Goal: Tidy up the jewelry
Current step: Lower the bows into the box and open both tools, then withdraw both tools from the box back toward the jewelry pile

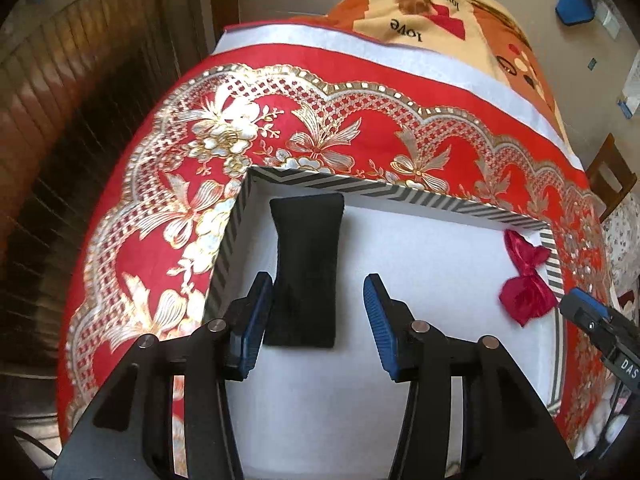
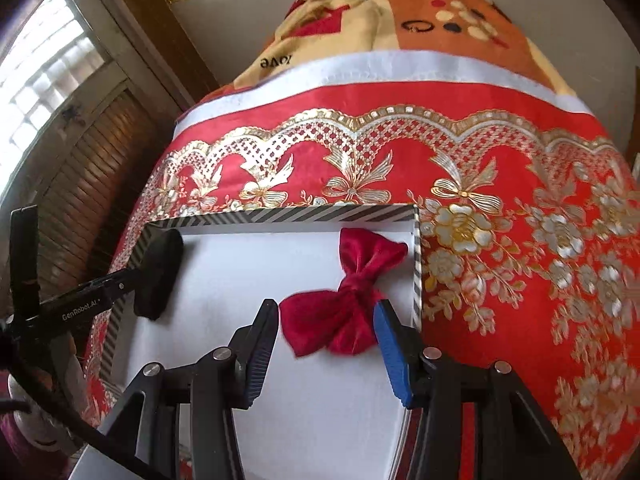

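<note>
Left wrist view: black cushion (image 1: 306, 270) lies in the striped box's (image 1: 400, 191) far left corner, long axis near-to-far, just off the left gripper (image 1: 316, 320), jaws wide, empty. Right gripper (image 2: 328, 340), jaws parted, straddles the red bow (image 2: 352, 292), not pressing it.

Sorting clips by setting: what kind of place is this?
Probably a home bedroom: a "love" blanket spread beyond the red tablecloth, a louvred wooden shutter, and a chair nearby.
</note>
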Demonstrator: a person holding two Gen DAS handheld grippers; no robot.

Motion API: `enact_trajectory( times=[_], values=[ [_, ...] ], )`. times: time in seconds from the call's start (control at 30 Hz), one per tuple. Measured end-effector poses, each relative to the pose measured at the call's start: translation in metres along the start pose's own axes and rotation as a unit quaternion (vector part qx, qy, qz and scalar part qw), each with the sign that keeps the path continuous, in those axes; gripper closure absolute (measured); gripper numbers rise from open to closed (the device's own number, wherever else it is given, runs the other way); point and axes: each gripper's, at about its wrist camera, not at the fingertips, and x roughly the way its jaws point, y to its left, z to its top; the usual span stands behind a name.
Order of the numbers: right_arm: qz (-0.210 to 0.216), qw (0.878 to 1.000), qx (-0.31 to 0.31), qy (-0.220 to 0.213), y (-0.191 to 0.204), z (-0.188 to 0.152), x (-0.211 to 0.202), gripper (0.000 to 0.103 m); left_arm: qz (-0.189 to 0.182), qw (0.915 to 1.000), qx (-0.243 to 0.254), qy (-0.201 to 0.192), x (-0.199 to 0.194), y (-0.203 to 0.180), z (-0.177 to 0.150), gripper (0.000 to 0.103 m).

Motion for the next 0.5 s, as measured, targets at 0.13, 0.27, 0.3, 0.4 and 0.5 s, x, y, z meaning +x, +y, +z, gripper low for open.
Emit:
enact_trajectory(
  times=[0.13,0.27,0.3,0.4,0.5],
  values=[
    [-0.002,1.000,0.000,-0.010,0.006,-0.018,-0.016,0.054,0.011,0.9999,0.006,-0.009,-0.019,-0.003,-0.013,0.056],
    [-0.014,1.000,-0.019,-0.016,0.016,-0.036,-0.033,0.054,0.019,0.9995,0.018,-0.019,-0.039,-0.008,-0.032,0.056],
    [-0.015,1.000,-0.019,-0.020,0.017,-0.041,-0.038,0.054,0.018,0.9994,0.019,-0.021,-0.044,-0.009,-0.037,0.056],
    [-0.012,0.999,-0.015,-0.029,0.019,-0.054,-0.054,0.054,0.021,0.9991,0.022,-0.030,-0.058,-0.011,-0.051,0.056],
    [-0.014,0.999,-0.011,-0.036,0.019,-0.068,-0.069,0.051,0.024,0.9986,0.026,-0.039,-0.072,-0.013,-0.064,0.056]
  ],
)
